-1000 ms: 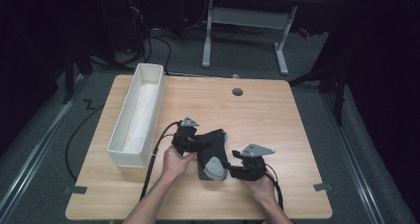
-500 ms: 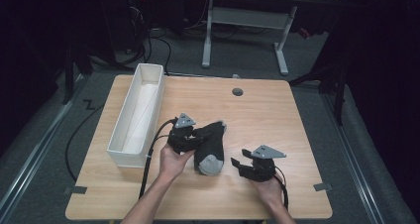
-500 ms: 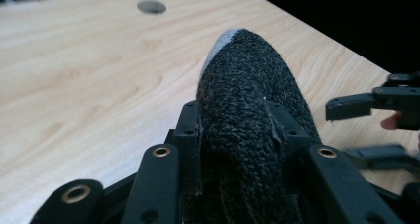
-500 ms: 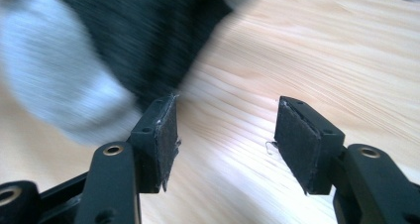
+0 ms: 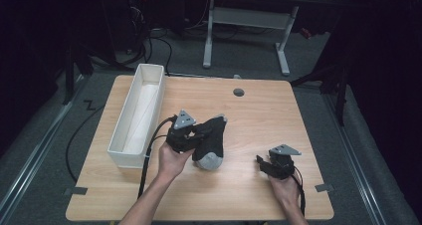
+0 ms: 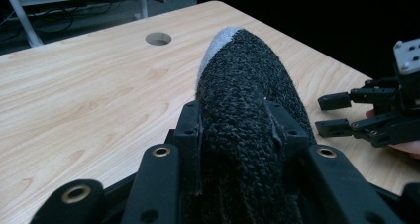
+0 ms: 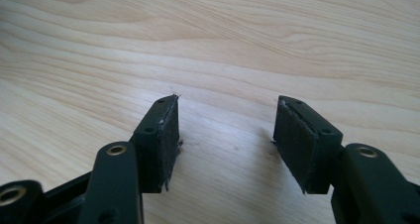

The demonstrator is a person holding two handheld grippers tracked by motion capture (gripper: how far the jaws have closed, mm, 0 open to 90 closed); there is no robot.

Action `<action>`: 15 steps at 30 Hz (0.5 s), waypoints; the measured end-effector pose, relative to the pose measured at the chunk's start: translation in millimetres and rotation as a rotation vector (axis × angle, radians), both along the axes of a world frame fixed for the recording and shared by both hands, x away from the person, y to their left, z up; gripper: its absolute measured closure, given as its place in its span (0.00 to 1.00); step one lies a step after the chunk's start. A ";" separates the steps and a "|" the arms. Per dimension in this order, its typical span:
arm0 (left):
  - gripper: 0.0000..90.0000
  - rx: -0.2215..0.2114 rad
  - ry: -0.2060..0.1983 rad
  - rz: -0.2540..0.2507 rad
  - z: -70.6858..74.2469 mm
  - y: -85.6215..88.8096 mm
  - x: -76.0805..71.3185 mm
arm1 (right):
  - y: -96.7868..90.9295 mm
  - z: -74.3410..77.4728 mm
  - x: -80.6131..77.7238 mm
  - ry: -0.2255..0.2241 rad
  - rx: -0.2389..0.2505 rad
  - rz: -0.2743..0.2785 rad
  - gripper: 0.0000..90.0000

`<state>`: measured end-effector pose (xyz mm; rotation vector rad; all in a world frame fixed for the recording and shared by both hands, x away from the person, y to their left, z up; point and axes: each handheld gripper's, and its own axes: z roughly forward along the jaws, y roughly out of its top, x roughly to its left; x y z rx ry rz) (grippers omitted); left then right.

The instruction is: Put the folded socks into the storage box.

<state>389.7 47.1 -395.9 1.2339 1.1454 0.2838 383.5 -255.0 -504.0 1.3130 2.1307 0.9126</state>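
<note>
1. Sock [image 5: 211, 143] – in the high view a dark knitted sock with a light grey toe and heel hangs from the left hand-held gripper [image 5: 191, 135] near the middle of the tabletop [image 5: 259, 115], its lower grey end at or just above the wood; contact cannot be told. The left hand [image 5: 171, 160] grips that hand-held gripper from below, and a black cable trails from it toward the near edge. A long white bin [image 5: 139, 113] stands along the left side of the tabletop, just beside the left hand-held gripper. The right hand-held gripper [image 5: 263, 164] sits near the right front part of the tabletop, well apart from the sock, held by the right hand [image 5: 284, 185]. A round hole [image 5: 239, 92] lies in the wood toward the far edge.

2. In the left gripper view the sock [image 6: 245, 100] runs out between the two black jaws, which are clamped on its dark knit from both sides; the grey tip points toward the hole [image 6: 159, 37]. At the right edge the right hand-held gripper [image 6: 331, 114] shows with its jaws apart and nothing between them.

3. In the right gripper view the right hand-held gripper [image 7: 225, 135] has its jaws spread wide – bare tabletop [image 7: 223, 45] shows between the pads [image 7: 168, 135].
</note>
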 end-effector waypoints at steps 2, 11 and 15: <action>0.72 -0.009 -0.001 0.009 2.6 2.1 1.1 | -2.4 -0.1 1.3 0.006 0.008 -0.010 0.47; 0.72 -0.031 -0.004 0.033 9.5 12.6 1.4 | -5.4 -0.4 4.7 0.023 0.028 -0.016 0.42; 0.72 -0.030 -0.014 0.045 13.9 16.0 1.1 | -4.8 -0.4 4.4 0.022 0.022 -0.008 0.41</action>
